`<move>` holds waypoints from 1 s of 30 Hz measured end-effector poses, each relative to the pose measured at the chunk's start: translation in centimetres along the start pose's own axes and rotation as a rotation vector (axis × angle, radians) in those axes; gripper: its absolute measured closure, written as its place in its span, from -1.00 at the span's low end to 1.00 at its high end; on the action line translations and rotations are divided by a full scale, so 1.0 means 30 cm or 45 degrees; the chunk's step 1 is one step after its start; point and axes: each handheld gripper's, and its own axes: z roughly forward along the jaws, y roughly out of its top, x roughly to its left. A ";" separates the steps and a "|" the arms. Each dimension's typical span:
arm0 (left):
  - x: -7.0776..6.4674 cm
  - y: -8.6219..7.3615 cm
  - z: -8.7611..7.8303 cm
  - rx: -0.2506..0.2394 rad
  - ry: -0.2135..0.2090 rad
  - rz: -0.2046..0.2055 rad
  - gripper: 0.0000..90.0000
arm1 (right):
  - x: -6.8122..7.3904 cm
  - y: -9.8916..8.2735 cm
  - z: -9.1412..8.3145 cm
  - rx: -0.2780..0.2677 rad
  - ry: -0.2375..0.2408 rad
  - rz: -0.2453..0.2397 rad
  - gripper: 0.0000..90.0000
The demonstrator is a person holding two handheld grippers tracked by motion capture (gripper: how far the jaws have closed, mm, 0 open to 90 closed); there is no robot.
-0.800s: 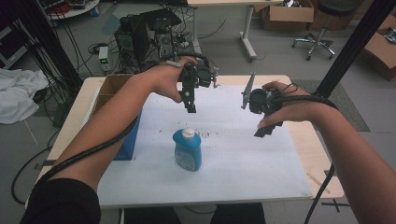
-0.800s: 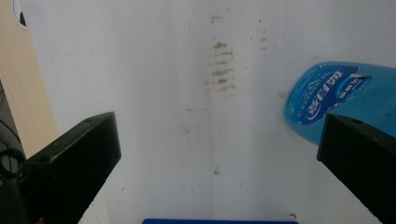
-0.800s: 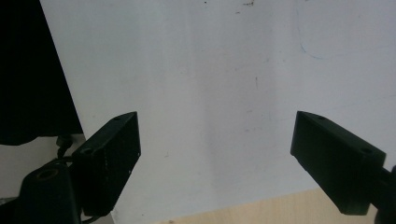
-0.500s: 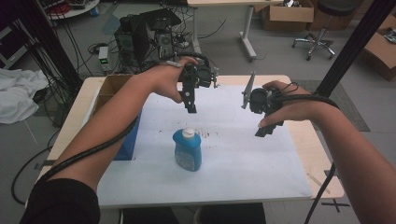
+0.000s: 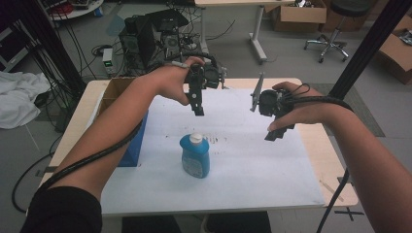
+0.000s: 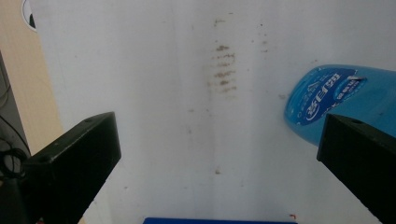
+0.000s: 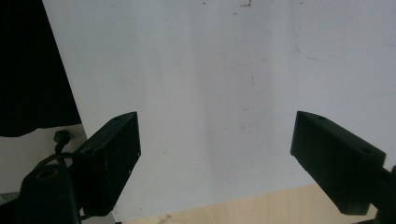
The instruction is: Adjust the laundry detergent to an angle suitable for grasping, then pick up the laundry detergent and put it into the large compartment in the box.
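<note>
Nothing moved since earlier frames. Both tools, left tool [image 5: 198,109] and right tool [image 5: 278,134], wide, empty. Blue bottle [image 5: 195,156] cut off at right in left gripper view; label writing unreadable.

White sheet [image 5: 252,165] mostly bare; blue bottle [image 5: 195,156] upright near centre, sole obstacle there. Blue box [image 5: 133,145] and cardboard box [image 5: 114,90] block left edge. Right half, front edge open for passage.
</note>
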 end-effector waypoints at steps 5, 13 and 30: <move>-0.004 -0.004 -0.002 -0.018 0.004 -0.001 -1.00 | 0.005 0.000 0.006 -0.002 0.003 -0.007 -0.65; 0.006 -0.003 -0.006 -0.029 0.001 0.004 -1.00 | 0.009 -0.004 0.002 -0.002 0.011 0.003 -0.65; -0.002 -0.022 -0.072 -0.021 0.023 0.069 -1.00 | -0.044 -0.024 -0.004 -0.024 0.022 0.029 -0.65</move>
